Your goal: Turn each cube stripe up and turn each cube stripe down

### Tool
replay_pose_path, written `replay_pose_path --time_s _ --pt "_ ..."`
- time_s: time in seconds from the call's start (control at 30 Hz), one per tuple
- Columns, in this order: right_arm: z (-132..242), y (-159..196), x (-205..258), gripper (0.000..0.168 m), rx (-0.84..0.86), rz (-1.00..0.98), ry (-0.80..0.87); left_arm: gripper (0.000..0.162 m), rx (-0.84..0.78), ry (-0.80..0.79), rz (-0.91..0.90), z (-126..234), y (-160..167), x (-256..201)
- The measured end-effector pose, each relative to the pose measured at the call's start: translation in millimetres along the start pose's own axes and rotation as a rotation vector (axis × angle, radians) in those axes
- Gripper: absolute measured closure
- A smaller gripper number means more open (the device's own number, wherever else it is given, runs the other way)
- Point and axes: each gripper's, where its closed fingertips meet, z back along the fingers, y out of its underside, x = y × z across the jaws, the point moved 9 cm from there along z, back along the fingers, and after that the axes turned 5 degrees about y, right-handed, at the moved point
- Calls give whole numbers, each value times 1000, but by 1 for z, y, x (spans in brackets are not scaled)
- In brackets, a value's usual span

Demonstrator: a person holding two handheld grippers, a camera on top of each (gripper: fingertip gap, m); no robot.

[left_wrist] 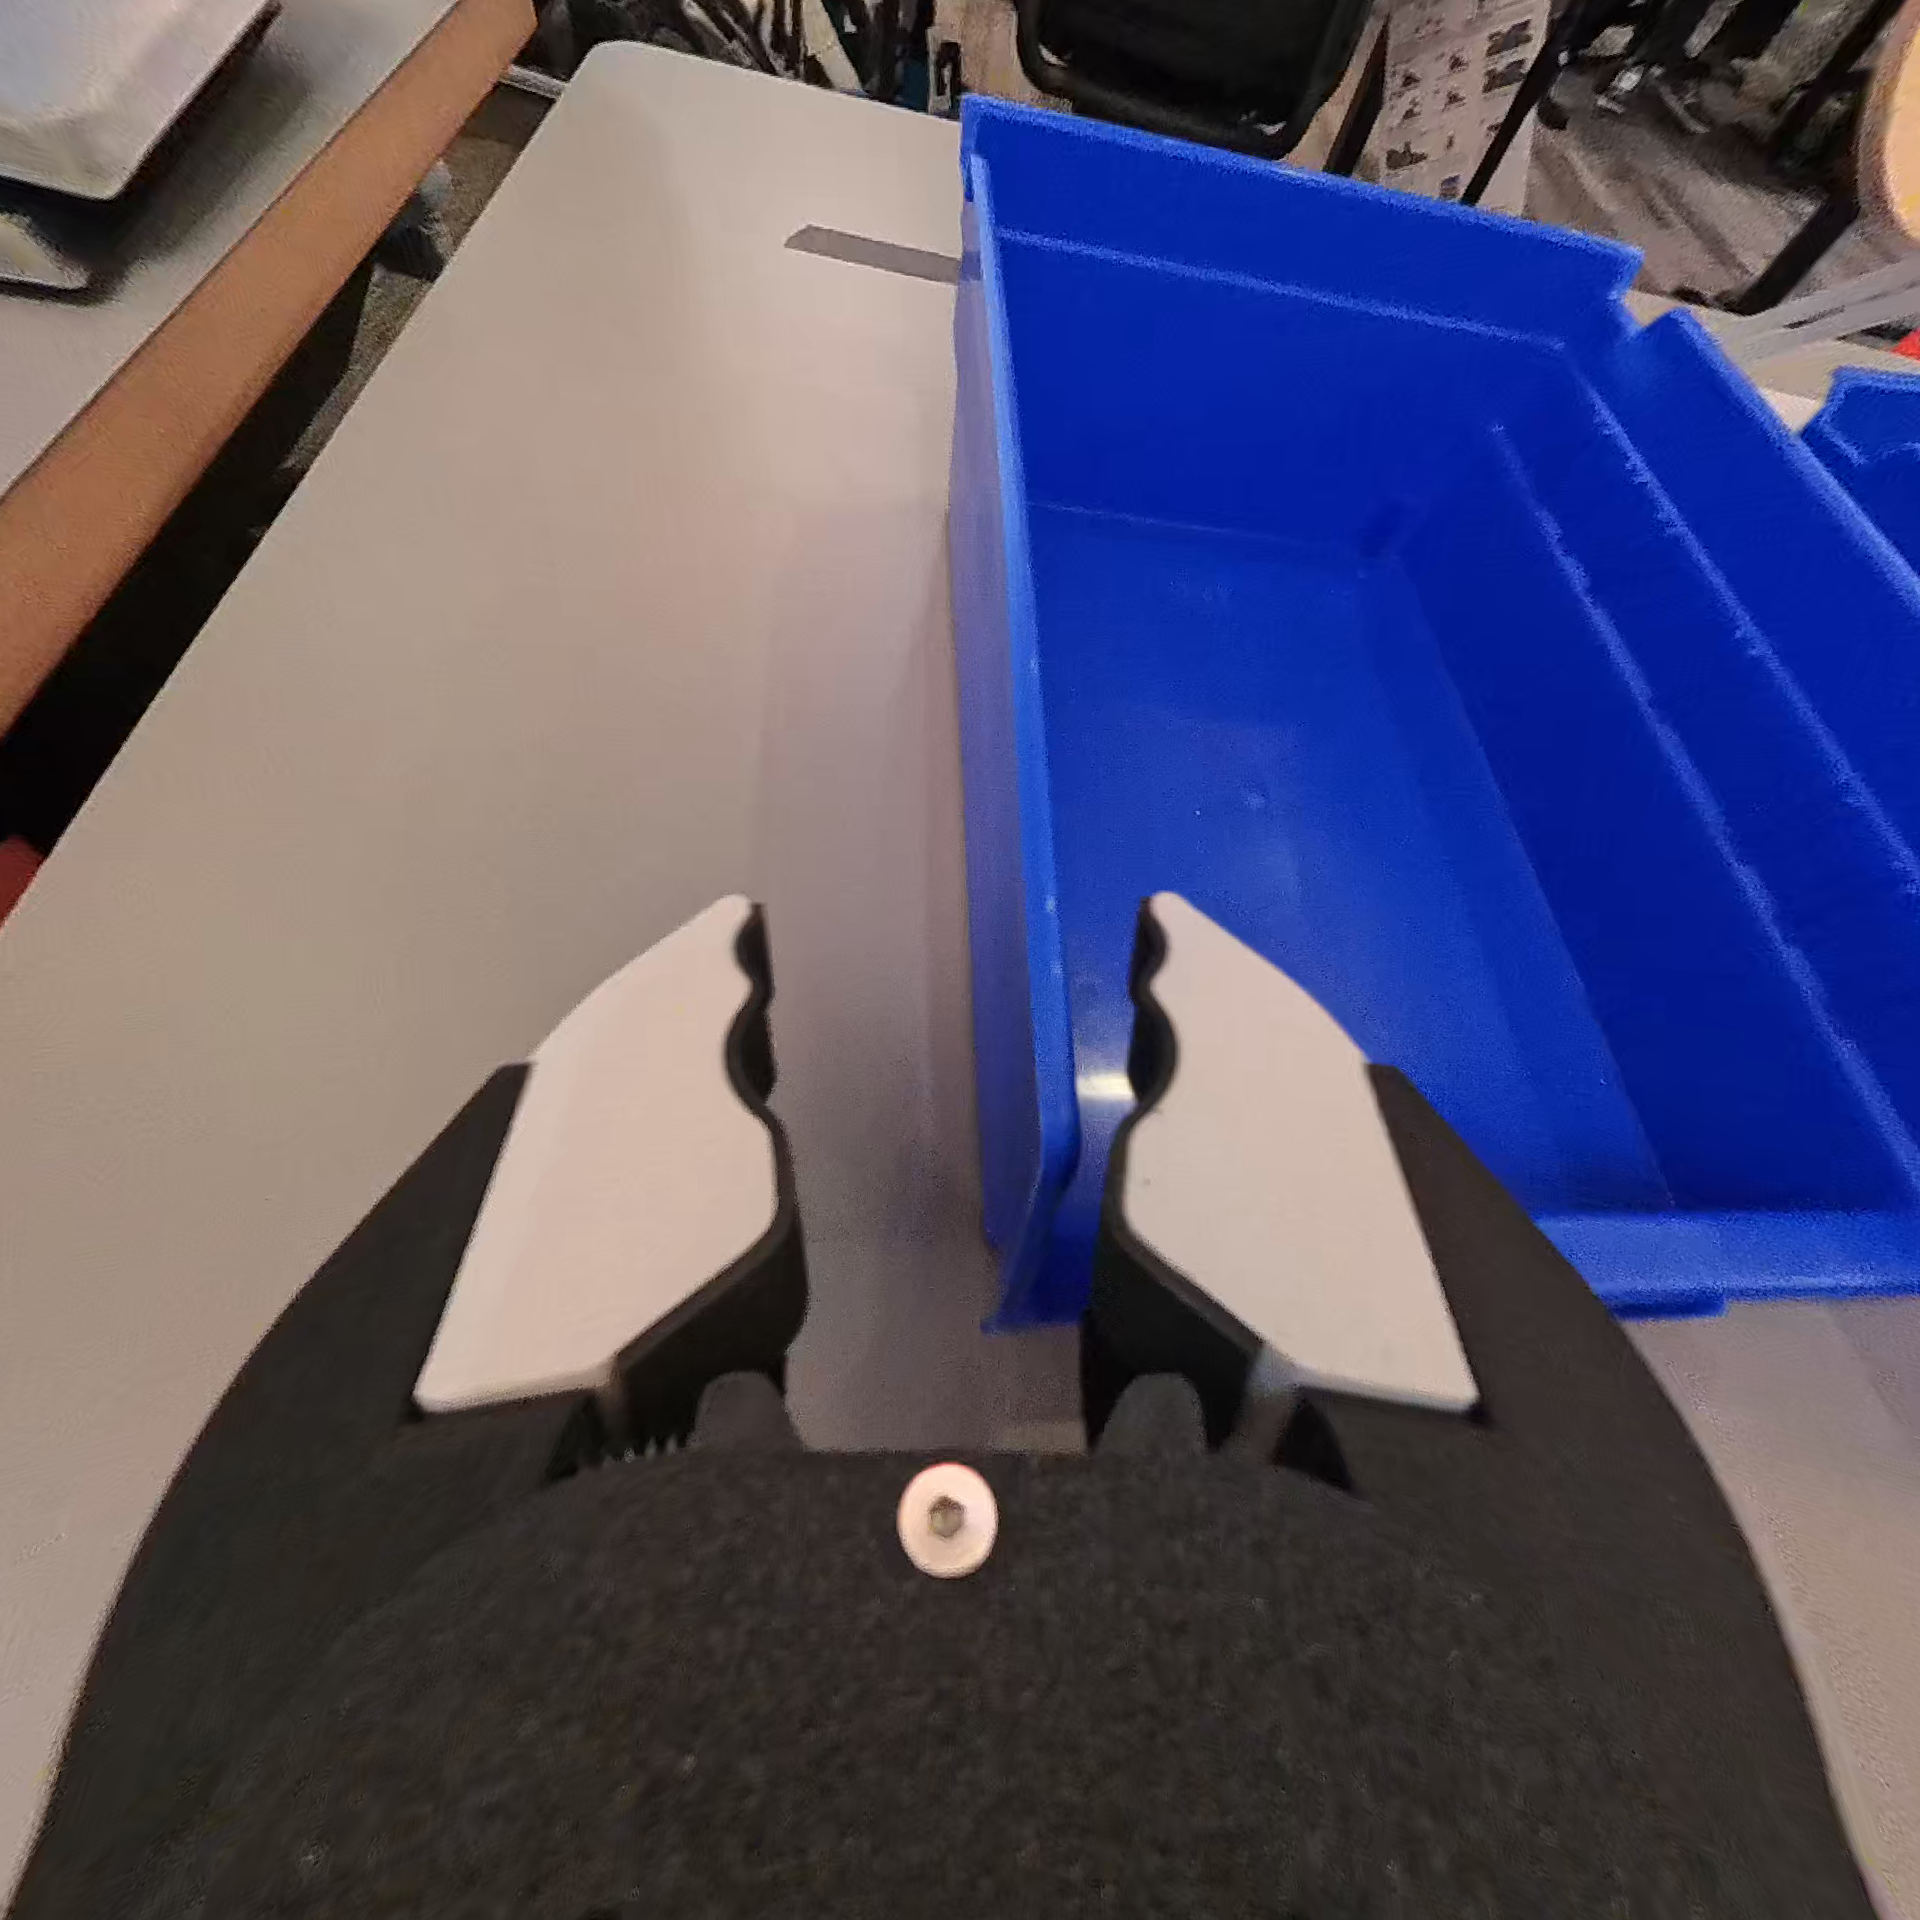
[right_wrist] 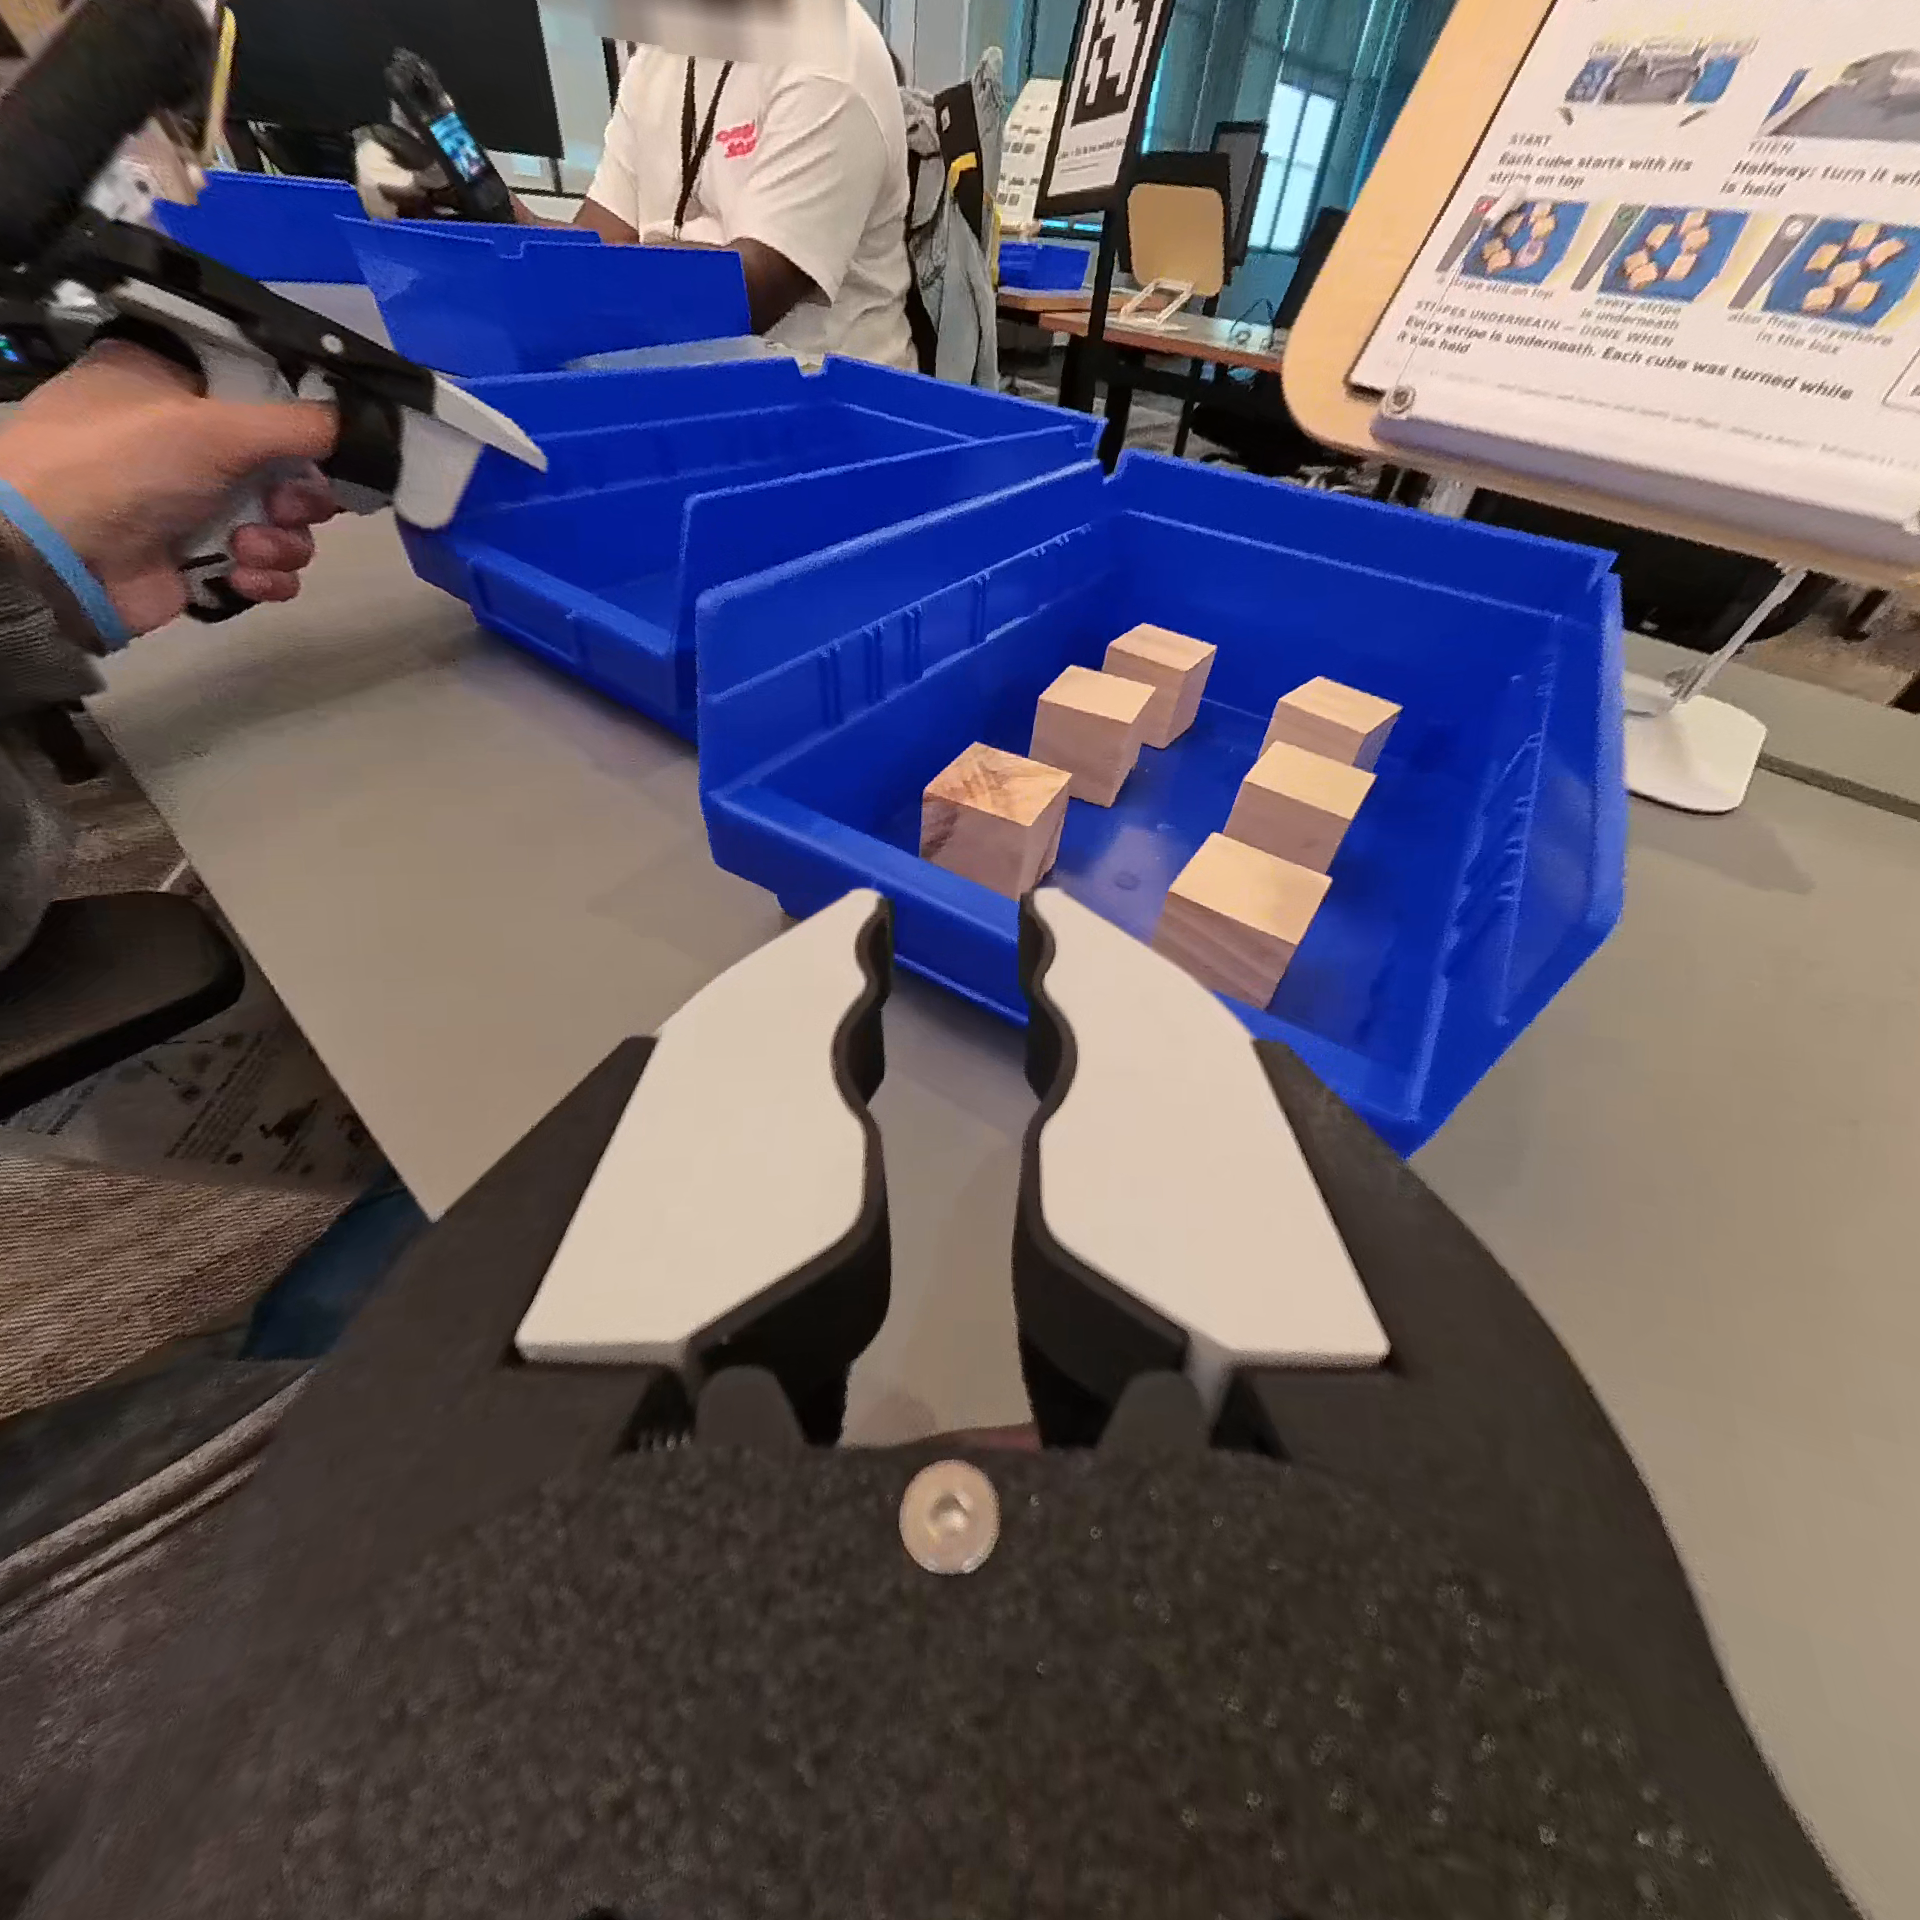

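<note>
Six wooden cubes (right_wrist: 1174, 769) were seen standing in two rows of three on the floor of a blue plastic bin (right_wrist: 1507, 831), set apart from one another, presumably so that each could be pinched from the sides without its neighbours being disturbed. No stripe could be made out on any upward face; the nearest cube of the left row (right_wrist: 992, 816) showed darker grain or a faint mark on top, but what it was could not be told, so the stripes were judged to be either underneath or too faint to be read. The right claw (right_wrist: 956, 925) was held low over the grey counter (right_wrist: 468, 883), just short of the bin's near wall, its fingers parted by a narrow gap with nothing between them; it was aimed toward the cubes, as though readied for a reach over the low front lip. The left claw (left_wrist: 951, 914) was spread wider and was empty, poised over the near left corner of a second, empty blue bin (left_wrist: 1351, 727); no cube was visible in that view. In the right wrist view the left claw (right_wrist: 457, 447) was seen farther off, gripped by a hand (right_wrist: 156, 488) above that neighbouring bin, kept well apart from the cubes. An instruction sheet on a stand (right_wrist: 1621, 260) was propped behind the bin of cubes, evidently for reference.
</note>
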Motion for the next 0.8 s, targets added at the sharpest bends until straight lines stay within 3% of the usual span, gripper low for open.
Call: replay_pose_path --time_s 0.1,0.2,0.33,0.57,0.73,0.8 --pt "-1 1 -4 146 15 -35 -21 140 27 83 36 -7 0 -5" --pt "-3 2 -1 145 27 -25 -40 155 36 36 51 1 2 -9" --pt "-11 0 21 139 50 -5 -94 156 45 -59 60 27 18 -22" --pt "-61 -15 109 94 58 45 -186 156 27 -133 95 97 62 -48" --pt "-102 -22 134 97 122 -42 -90 156 -31 -91 93 131 88 -67" --pt "-109 -23 140 96 141 -110 -200 155 -47 -63 97 138 94 -73"
